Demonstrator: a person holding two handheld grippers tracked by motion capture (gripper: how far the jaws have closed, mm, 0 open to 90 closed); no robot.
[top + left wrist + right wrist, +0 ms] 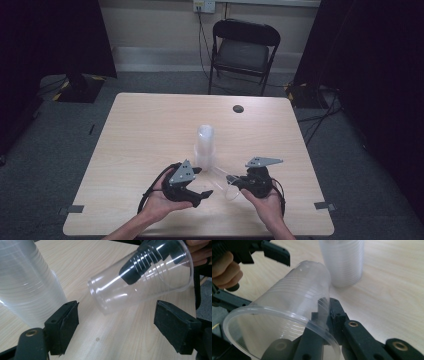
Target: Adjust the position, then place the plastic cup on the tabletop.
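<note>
Right gripper (322, 322) pinches clear cup (287, 315) wall (rim cropped); left gripper (116, 325) wide, empty.

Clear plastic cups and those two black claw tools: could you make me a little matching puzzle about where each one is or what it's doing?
Things:
1. single clear cup
2. stack of cups
3. left gripper
4. folding chair

States:
A. jaws apart, holding nothing
B. stands upright near the table's middle
C. on the floor beyond the table
D. tilted on its side, wall pinched at the rim by the right gripper, one jaw inside

Pairs: 1-D, 2-B, 3-A, 4-C
</note>
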